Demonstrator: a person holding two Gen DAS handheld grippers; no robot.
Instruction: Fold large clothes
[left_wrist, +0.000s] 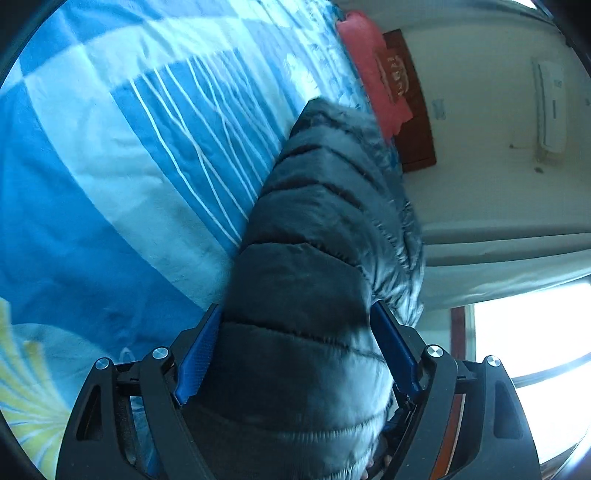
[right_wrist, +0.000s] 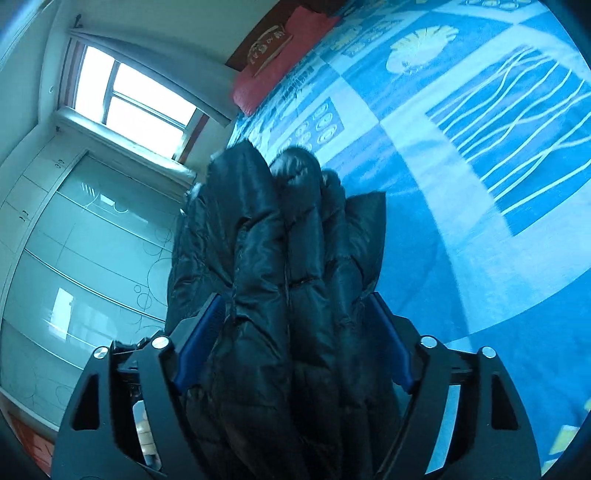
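in the left wrist view, the left claw (left_wrist: 295, 347) at the bottom centre of the frame is clenched on a thick fold of a dark quilted puffer jacket (left_wrist: 317, 258), its blue pads (left_wrist: 195, 358) pressed against the fabric on both sides. the jacket runs from between the pads up toward the middle of the frame, lifted above a bed covered with a blue and white patterned bedspread (left_wrist: 110, 166) that fills the left side. a red pillow (left_wrist: 373, 74) lies at the upper centre against a brown wooden headboard (left_wrist: 417, 122). a white wall unit (left_wrist: 552, 107) shows at the upper right.

in the right wrist view, the right claw (right_wrist: 291, 339) at the bottom centre is likewise grasping several bunched layers of the jacket (right_wrist: 288, 258), which rise as rounded folds toward the middle of the frame. the bedspread (right_wrist: 480, 147) fills the right side, the pillow (right_wrist: 280, 70) sits at the upper centre, a bright window (right_wrist: 136, 96) is at the upper left, and a glass-fronted wardrobe (right_wrist: 74, 258) occupies the left.
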